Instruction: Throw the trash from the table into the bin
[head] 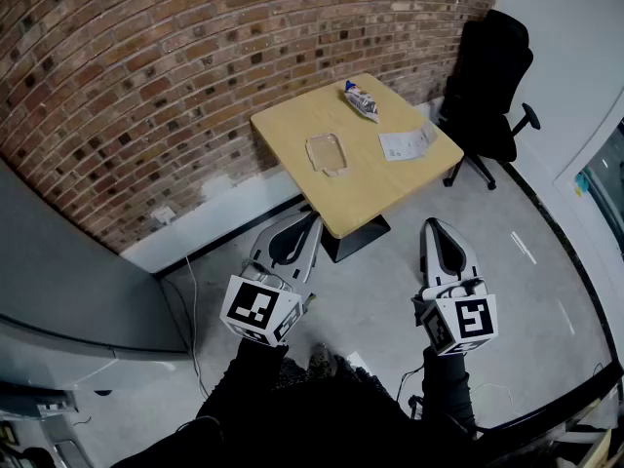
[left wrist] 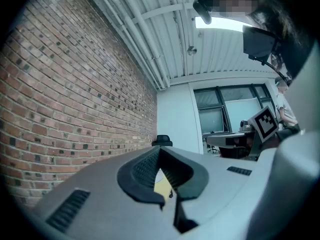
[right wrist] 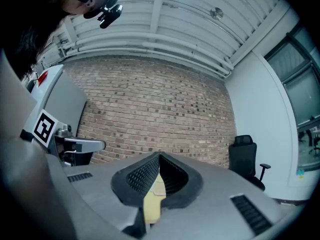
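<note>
On the counter [head: 292, 135] lie a clear plastic tray [head: 327, 152], a snack wrapper [head: 361, 100] and a paper sheet [head: 407, 142], all probably light and flimsy: pinch each at an edge. Left tongs [head: 310, 224] and right tongs [head: 436, 228], both closed and empty, hang well short.

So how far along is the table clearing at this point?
Nothing looks done: the snack wrapper, clear plastic tray and paper sheet all lie on the table. Nothing is in hand: the left hand-held gripper and right hand-held gripper are shut, empty and short of the table. All three pieces are left; no bin is in view.
</note>
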The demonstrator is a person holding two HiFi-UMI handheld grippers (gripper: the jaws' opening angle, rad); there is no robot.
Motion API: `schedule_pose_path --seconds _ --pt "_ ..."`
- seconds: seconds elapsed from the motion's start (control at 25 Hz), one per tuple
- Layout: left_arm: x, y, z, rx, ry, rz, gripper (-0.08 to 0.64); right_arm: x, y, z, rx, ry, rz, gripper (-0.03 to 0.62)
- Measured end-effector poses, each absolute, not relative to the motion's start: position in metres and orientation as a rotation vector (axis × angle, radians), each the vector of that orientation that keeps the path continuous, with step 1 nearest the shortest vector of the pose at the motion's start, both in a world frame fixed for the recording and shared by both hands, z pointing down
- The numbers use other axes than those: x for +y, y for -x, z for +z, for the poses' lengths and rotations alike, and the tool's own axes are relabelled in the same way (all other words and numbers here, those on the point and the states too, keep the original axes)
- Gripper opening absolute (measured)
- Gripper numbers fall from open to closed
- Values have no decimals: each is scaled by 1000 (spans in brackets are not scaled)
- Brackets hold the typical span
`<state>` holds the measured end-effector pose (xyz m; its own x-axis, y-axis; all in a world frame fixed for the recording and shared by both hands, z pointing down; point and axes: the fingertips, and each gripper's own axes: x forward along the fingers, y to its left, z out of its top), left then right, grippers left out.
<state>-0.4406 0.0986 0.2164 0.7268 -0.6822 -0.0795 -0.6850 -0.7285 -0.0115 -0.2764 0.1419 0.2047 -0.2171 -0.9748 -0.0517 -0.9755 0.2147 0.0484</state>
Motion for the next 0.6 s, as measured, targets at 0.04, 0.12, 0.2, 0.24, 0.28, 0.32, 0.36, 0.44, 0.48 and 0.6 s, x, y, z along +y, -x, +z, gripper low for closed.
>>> schedule_pose_path --seconds 0.04,0.12,0.2,0.24,0.28,0.32,0.36,0.44,0.48,0.6 --pt "93 444 217 1143 2882 111 6 135 279 204 2440 1950 122 9" --pt "82 449 217 1148 2879 115 6 123 284 203 2439 1935 145 9" --pt "72 455 218 1158 2875 116 6 112 290 205 2447 1926 142 9" --pt "68 457 219 1164 2873 115 6 108 292 206 2451 1921 133 9" --pt "65 459 220 1170 2870 112 6 105 294 207 2452 1914 125 9" --pt "62 461 221 1175 2867 108 6 103 296 208 2451 1905 114 9" --pt "60 463 222 1178 2866 104 7 101 297 209 2452 1899 99 9" --pt "55 464 224 1181 2869 95 6 97 299 212 2464 1900 76 9" --pt "53 465 226 1184 2872 90 6 94 300 214 2472 1904 70 9" --pt "46 463 229 1188 2884 81 6 85 299 216 2481 1913 54 9"
